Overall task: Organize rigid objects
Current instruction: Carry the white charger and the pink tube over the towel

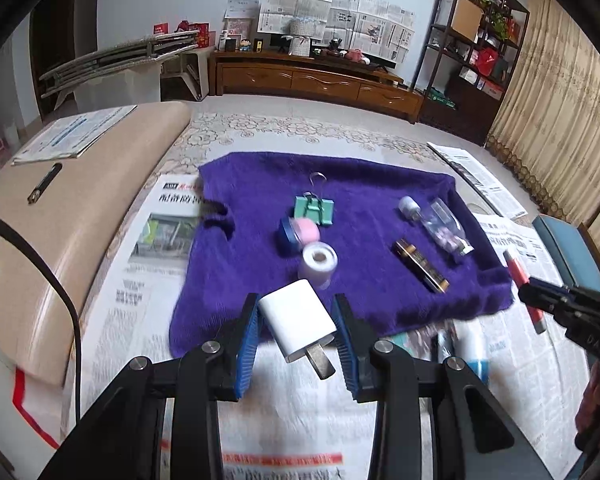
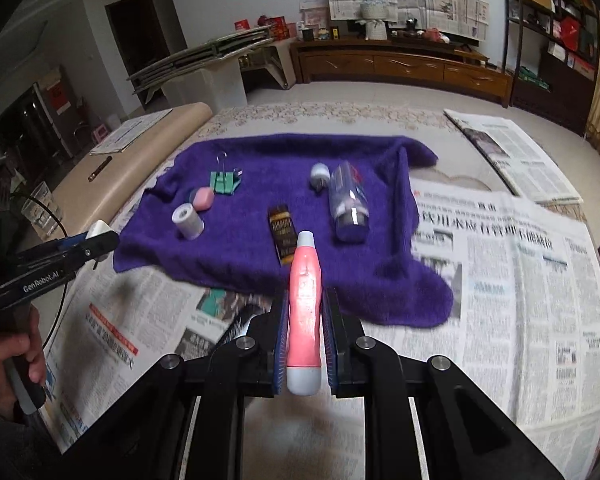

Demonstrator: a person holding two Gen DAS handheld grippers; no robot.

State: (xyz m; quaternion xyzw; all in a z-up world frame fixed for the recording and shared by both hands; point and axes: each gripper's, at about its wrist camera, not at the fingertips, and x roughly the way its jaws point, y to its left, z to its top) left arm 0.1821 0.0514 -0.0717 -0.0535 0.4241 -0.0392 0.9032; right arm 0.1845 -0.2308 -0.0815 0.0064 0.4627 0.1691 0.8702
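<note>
My left gripper is shut on a white plug adapter and holds it over the near edge of the purple cloth. My right gripper is shut on a pink pen-shaped tube; it also shows in the left wrist view. On the cloth lie a green binder clip, a pink and blue eraser, a white tape roll, a dark battery and a clear small bottle.
Newspapers cover the table around the cloth. A beige cushioned bench with a lighter and paper lies left. A blue-white tube and a comb lie near the cloth's front edge. A blue chair stands right.
</note>
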